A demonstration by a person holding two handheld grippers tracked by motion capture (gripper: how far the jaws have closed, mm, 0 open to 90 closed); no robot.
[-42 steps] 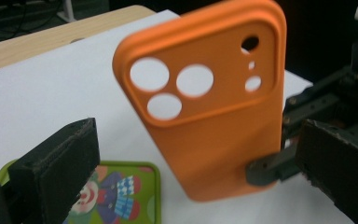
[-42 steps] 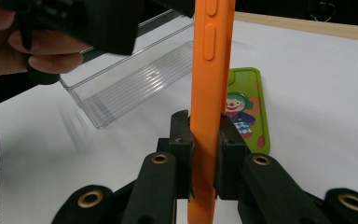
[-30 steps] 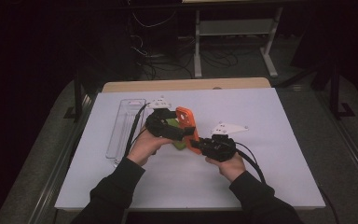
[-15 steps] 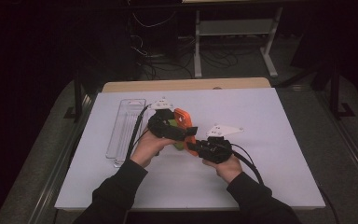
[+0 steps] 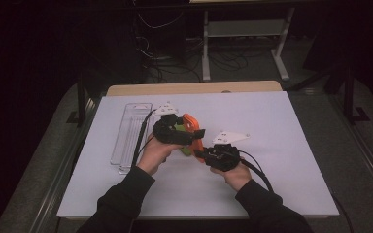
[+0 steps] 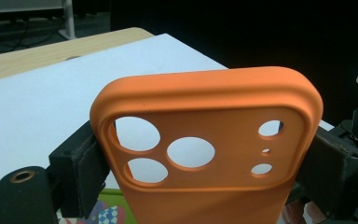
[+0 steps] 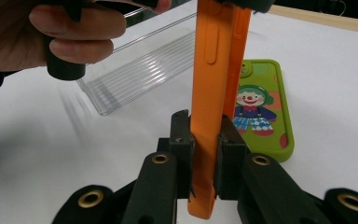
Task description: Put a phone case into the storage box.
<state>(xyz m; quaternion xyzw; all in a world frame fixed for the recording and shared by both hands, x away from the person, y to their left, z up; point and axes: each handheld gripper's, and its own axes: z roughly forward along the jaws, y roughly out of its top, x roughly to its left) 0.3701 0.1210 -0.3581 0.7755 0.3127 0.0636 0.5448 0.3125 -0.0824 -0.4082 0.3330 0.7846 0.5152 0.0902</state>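
Orange phone case [image 6: 205,154] stands upright between my grippers: left gripper [image 5: 174,130] just clamped its sides, right gripper [image 7: 205,140] pinches its near end.

A dark lab: a white-covered bench [image 5: 281,145], loose cables [image 5: 233,60] on the floor, a metal rack [image 5: 245,29] behind.

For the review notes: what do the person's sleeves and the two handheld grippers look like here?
Both forearms wear dark long sleeves. The left gripper and right gripper are black, each topped by a pale three-cornered plate and trailing a black cable. Up close, the right gripper's fingers are blocky black pads on arms with brass-coloured rivets.
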